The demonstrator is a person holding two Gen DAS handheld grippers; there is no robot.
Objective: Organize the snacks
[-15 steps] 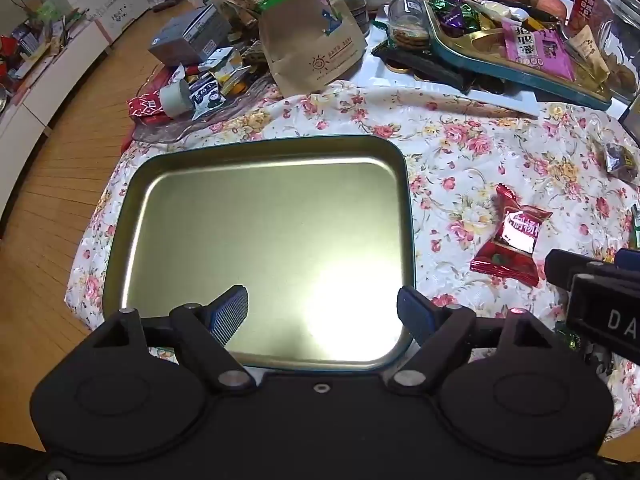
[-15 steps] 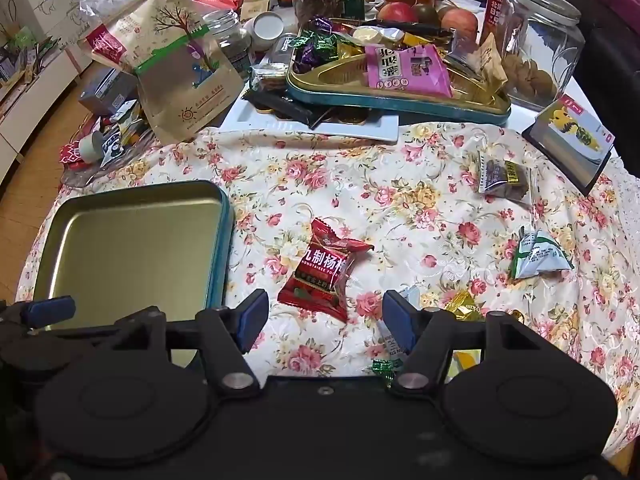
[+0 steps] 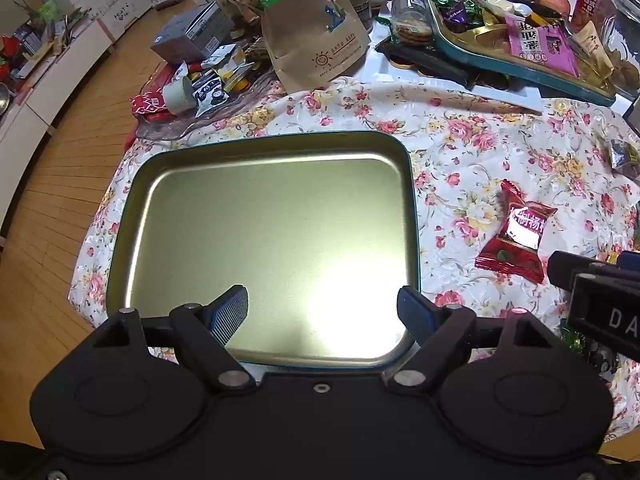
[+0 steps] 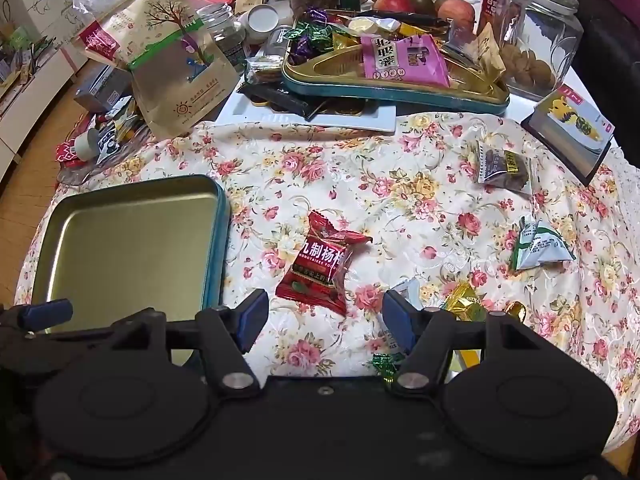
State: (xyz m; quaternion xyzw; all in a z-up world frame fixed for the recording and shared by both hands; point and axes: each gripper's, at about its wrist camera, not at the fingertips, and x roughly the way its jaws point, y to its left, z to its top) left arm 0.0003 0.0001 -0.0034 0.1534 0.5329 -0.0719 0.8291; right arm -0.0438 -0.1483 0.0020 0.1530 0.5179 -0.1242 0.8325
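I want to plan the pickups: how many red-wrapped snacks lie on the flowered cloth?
1: the red snack packet lies on the cloth right of the empty tin tray, ahead of the open right gripper. The gripper body may hide others.

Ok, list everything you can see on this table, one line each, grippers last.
tin tray: 1, gold inside, teal rim, left, bare.
red snack packet: 1, on cloth right of tray.
green-white packet: 1, right.
clear packet: 1, dark contents, far right.
gold candies: 2 or more, near right.
kraft bag: 1, brown, back left.
full snack tray: 1, teal, back.
glass jar: 1, back right.
floral cloth: 1.
left gripper: open, over tray.
right gripper: open, before red packet.
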